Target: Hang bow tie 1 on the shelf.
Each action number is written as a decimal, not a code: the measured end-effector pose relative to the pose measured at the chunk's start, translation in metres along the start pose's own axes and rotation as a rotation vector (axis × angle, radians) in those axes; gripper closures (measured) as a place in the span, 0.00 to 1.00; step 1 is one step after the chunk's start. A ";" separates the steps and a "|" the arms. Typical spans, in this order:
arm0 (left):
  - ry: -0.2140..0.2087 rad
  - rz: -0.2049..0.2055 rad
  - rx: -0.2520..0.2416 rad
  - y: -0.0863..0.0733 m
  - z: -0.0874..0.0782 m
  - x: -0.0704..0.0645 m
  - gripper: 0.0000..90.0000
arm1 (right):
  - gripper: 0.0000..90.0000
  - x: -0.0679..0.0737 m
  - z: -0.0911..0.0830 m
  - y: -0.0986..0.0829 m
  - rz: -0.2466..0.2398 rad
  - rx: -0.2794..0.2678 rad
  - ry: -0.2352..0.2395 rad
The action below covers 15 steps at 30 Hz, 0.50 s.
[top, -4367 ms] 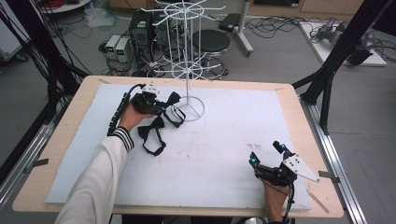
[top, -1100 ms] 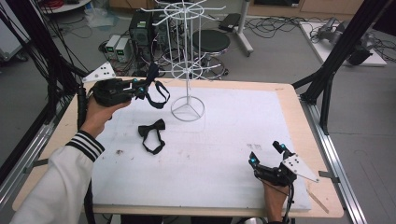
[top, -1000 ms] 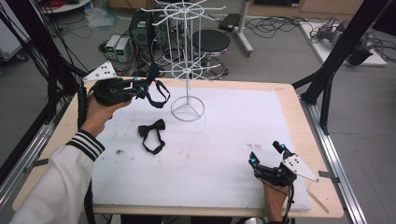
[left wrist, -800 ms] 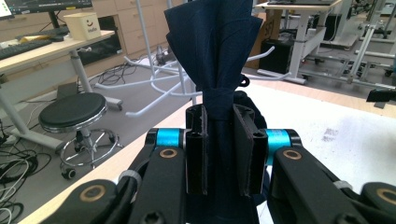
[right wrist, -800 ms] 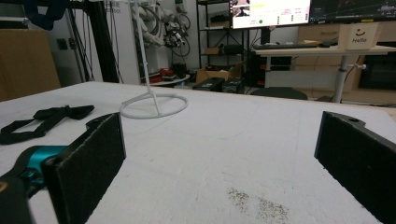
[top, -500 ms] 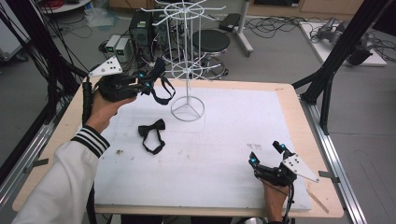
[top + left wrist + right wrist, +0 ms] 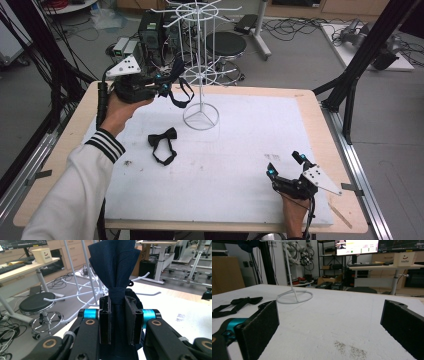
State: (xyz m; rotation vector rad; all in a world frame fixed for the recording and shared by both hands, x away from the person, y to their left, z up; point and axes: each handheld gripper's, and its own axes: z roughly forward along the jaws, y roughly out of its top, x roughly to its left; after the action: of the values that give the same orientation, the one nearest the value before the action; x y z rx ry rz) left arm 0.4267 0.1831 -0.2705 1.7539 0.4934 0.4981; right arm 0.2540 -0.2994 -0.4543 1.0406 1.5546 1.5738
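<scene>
My left gripper clamps a navy bow tie beside the wire rack — hanging step, seemingly. Next: hook its strap on an arm; right gripper idle, jaws wide.

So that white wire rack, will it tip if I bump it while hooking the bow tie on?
Probably, yes. The wire rack is tall and thin on a small ring base, so a sideways push high up could rock it. It looks light, being bare wire. The bow tie, pinched in the left gripper, hangs limp, so it should add little load.
</scene>
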 end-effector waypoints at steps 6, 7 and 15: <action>0.012 -0.008 0.021 0.001 0.008 0.003 0.84 | 0.01 0.000 0.000 0.000 0.003 0.001 0.001; 0.012 -0.008 0.021 0.001 0.008 0.003 0.84 | 0.01 0.000 0.000 0.000 0.003 0.002 0.002; 0.028 -0.010 0.059 0.008 0.016 0.007 0.84 | 0.01 0.000 0.000 0.000 0.005 0.003 0.002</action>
State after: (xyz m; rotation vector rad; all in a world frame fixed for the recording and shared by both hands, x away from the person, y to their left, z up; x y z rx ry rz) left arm 0.4420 0.1725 -0.2658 1.8023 0.5415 0.5056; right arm 0.2538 -0.2999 -0.4544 1.0457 1.5575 1.5763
